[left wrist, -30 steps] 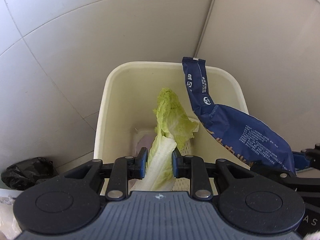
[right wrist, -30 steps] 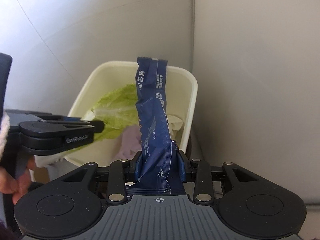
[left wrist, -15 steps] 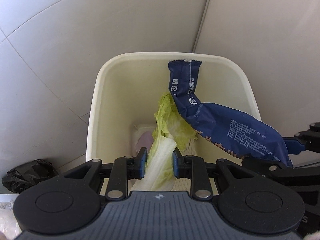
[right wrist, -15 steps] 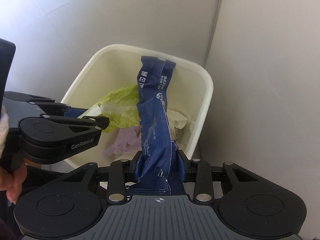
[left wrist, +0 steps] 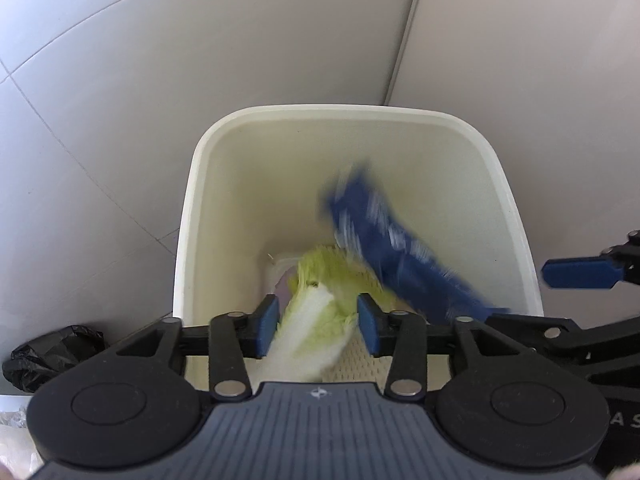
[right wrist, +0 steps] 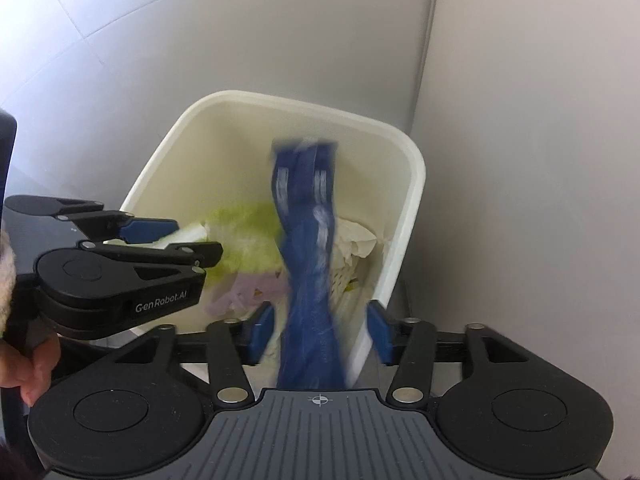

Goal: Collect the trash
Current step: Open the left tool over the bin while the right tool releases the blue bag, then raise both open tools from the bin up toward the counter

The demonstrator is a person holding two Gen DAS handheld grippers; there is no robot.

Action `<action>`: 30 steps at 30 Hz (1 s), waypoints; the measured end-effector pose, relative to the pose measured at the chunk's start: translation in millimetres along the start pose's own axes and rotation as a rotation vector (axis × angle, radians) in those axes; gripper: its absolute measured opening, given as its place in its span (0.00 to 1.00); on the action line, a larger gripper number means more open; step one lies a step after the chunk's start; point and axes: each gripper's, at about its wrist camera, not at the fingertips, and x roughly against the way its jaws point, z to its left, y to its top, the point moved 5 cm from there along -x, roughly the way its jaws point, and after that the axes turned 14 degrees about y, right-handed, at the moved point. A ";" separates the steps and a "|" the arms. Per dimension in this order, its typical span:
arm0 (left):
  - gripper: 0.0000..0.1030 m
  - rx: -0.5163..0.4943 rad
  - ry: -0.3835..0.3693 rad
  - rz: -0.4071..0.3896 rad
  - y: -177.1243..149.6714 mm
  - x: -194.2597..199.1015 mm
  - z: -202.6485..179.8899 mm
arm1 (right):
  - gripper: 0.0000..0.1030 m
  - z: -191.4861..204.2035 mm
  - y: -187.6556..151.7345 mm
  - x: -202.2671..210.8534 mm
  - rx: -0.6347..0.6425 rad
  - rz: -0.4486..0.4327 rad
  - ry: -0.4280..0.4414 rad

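Left wrist view: left gripper spread apart over cream plastic bin, limp pale-green cabbage leaf loose between the 2 pads, seemingly dropping; soft, light, best held by its stiffer white stalk. Right wrist view: right gripper likewise apart, blurred crinkly dark-blue snack wrapper apparently falling binward; slippery, weightless; grey tiled floor, corner walls close.

Blurred blue wrapper and cabbage leaf over cream bin.
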 end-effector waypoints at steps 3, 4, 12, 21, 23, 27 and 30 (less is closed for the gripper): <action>0.45 0.003 -0.005 -0.005 -0.9 2.3 1.5 | 0.60 -0.2 -0.3 3.1 0.001 -0.001 -0.003; 0.48 0.004 -0.006 -0.010 -0.9 4.1 2.3 | 0.60 -0.4 -0.3 3.4 0.000 -0.002 -0.006; 0.55 0.007 -0.014 -0.033 -3.5 13.9 1.6 | 0.62 -0.2 -6.2 10.0 -0.004 -0.008 -0.011; 0.65 0.005 -0.017 -0.068 -4.3 33.3 -1.1 | 0.67 2.5 -11.1 24.7 -0.006 -0.041 -0.018; 0.66 0.010 -0.019 -0.073 -4.6 36.4 -0.3 | 0.67 3.1 -12.5 27.6 -0.006 -0.049 -0.017; 0.68 0.014 -0.023 -0.087 -5.3 44.7 2.6 | 0.67 5.2 -16.6 36.8 0.000 -0.064 -0.021; 0.73 0.023 -0.026 -0.101 -6.4 50.5 3.4 | 0.67 8.1 -17.7 46.6 -0.003 -0.082 -0.014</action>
